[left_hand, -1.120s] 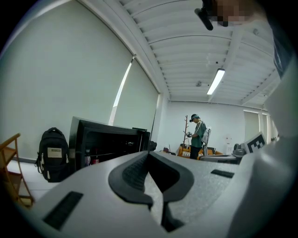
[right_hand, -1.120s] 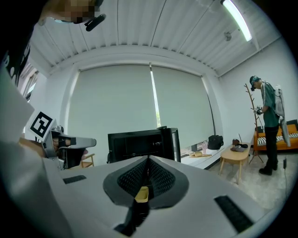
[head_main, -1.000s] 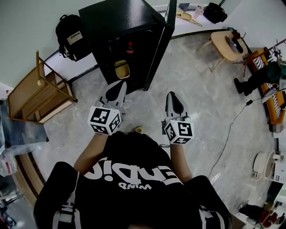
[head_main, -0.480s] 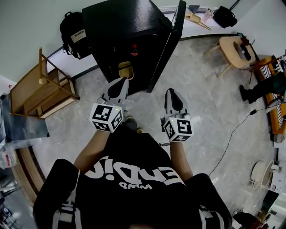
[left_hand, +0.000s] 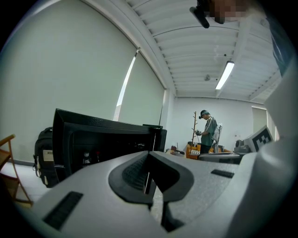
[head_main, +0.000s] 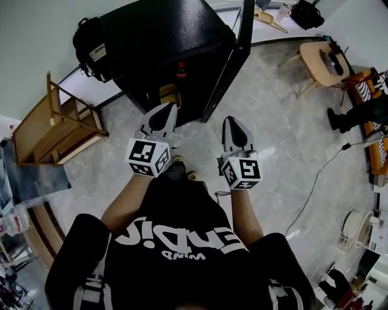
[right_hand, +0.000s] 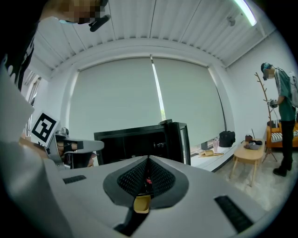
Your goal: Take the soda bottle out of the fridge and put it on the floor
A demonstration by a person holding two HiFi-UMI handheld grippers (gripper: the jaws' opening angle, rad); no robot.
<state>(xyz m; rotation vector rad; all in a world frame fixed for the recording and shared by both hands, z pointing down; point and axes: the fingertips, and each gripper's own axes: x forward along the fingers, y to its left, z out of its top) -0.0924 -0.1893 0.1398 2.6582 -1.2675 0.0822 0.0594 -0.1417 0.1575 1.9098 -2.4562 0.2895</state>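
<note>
My left gripper [head_main: 170,107] and right gripper [head_main: 231,120] are pinched shut and empty, so I should open one before reaching the fridge's [head_main: 163,30] red-capped soda bottle [head_main: 180,69].

Head view steeply down, gripper views level, sharing fridge [head_main: 163,36]

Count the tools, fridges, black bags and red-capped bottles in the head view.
Tools: 2, left tool and right tool
Fridge: 1
Black bags: 2, backpack and bag by the wall
Red-capped bottle: 1
Total: 6
</note>
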